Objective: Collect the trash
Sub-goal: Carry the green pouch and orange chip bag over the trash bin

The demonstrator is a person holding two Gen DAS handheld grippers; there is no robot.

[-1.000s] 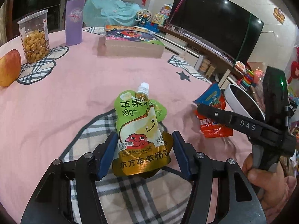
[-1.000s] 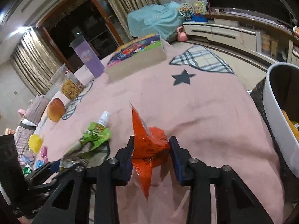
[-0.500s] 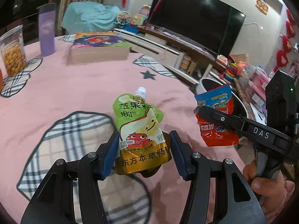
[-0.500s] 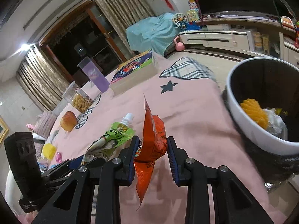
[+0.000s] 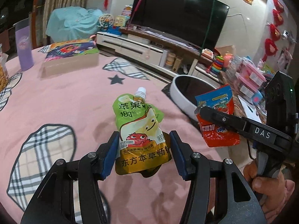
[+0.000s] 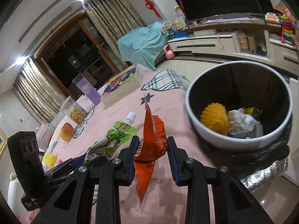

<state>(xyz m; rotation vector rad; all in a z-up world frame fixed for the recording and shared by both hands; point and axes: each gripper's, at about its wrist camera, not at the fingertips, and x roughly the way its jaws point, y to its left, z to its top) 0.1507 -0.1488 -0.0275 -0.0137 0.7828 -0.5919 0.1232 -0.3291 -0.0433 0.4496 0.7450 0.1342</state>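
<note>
Purple tumbler (image 5: 24, 48) upright nr boxed puzzle (image 5: 72, 56) on pink tablecloth (image 5: 65, 100); TV (image 5: 179, 16) behind; apple (image 6: 66, 131), snack jar (image 6: 77, 113) further off.

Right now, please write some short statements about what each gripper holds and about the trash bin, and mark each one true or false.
1. The left gripper holds a green juice pouch. True.
2. The right gripper holds an apple. False: it is shut on an orange snack wrapper; the apple lies on the table.
3. The trash bin is empty. False: a yellow thing and crumpled white trash lie inside.
4. The pouch's white cap is on. True.
5. The purple bottle lies flat on the pink tablecloth. False: it stands upright.
</note>
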